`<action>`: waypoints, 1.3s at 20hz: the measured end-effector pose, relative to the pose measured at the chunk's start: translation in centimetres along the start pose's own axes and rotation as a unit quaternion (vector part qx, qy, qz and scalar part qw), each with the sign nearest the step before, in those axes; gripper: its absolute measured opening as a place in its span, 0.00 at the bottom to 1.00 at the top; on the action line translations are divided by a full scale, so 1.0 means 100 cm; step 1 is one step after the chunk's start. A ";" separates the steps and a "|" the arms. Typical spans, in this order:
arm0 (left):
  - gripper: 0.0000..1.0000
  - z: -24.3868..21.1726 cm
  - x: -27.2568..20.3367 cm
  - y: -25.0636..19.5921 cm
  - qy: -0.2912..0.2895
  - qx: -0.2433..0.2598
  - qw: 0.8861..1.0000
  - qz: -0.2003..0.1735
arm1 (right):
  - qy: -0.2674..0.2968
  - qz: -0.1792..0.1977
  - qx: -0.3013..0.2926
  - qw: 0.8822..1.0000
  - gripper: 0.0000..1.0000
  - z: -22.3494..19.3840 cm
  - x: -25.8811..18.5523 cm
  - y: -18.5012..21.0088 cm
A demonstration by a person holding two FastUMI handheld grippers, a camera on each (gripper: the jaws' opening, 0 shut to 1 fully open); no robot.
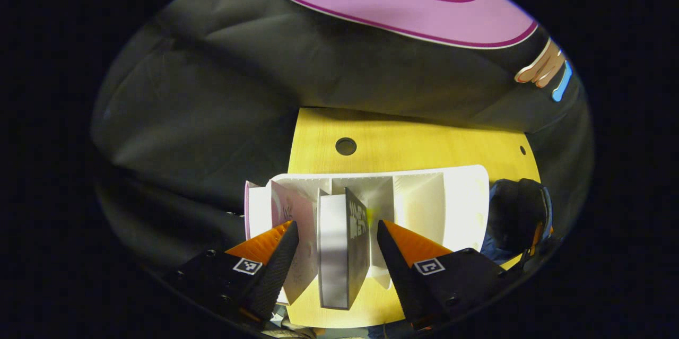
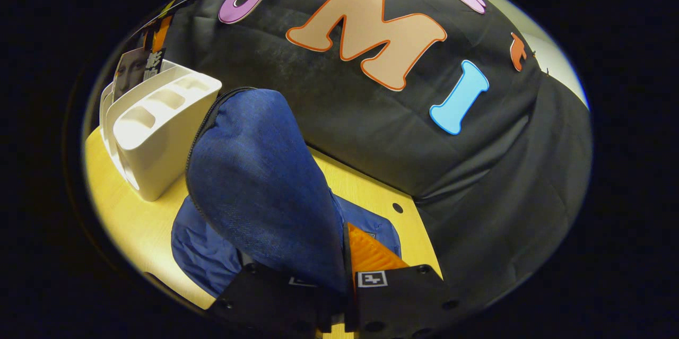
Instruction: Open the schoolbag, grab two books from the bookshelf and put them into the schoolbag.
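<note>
Left gripper sits nearest the lens in the left gripper view, fingers spread wide apart, ribbed wedge pads, square marker tags on both finger bases. Between the fingers, untouched by either as far as visible, stands a thick book, upright, white page block facing the camera, dark cover on its right side. Just left of it a thin book with a pale pinkish cover leans beside the left finger, contact unclear. Both stand in the left slots of the bookshelf, a white smooth plastic rack with rounded corners and upright dividers; its right compartments hold nothing visible. Rack rests on the worktop, yellow wood-grain with a round hole. Schoolbag shows as a dark blue heap just right of the rack.

Right gripper in the right gripper view is closed on a flap of the schoolbag: blue woven fabric, zipper running along its edge, the flap lifted up in a rounded hump between the fingers. Rest of the bag lies crumpled on the worktop. White rack stands just left of the bag, tops of its compartments open, book covers poking up at its far end.
</note>
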State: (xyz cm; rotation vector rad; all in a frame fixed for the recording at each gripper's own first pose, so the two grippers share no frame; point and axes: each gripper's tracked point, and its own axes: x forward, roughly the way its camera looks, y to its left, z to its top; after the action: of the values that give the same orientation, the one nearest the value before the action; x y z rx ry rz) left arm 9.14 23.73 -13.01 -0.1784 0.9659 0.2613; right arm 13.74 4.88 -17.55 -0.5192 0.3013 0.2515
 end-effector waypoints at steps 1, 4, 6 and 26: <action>0.89 -0.002 0.001 0.000 0.007 -0.002 1.000 -0.002 | 0.000 0.000 0.001 1.000 0.10 -0.001 -0.001 -0.001; 0.86 -0.012 0.006 -0.005 0.035 -0.019 0.999 -0.016 | 0.002 0.000 0.007 1.000 0.10 -0.003 -0.001 -0.003; 0.82 -0.018 0.011 -0.015 0.049 -0.032 0.998 -0.031 | 0.004 0.000 0.015 1.000 0.10 -0.002 -0.002 -0.006; 0.53 -0.050 0.046 -0.050 0.138 0.031 0.989 -0.031 | 0.006 0.006 0.116 0.993 0.11 0.004 -0.008 -0.028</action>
State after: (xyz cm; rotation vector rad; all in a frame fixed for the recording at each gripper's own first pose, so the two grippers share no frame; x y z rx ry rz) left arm 9.21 18.26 -19.45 -0.1904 1.2403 0.1515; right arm 13.96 2.63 -15.73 -0.2896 0.3395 0.2211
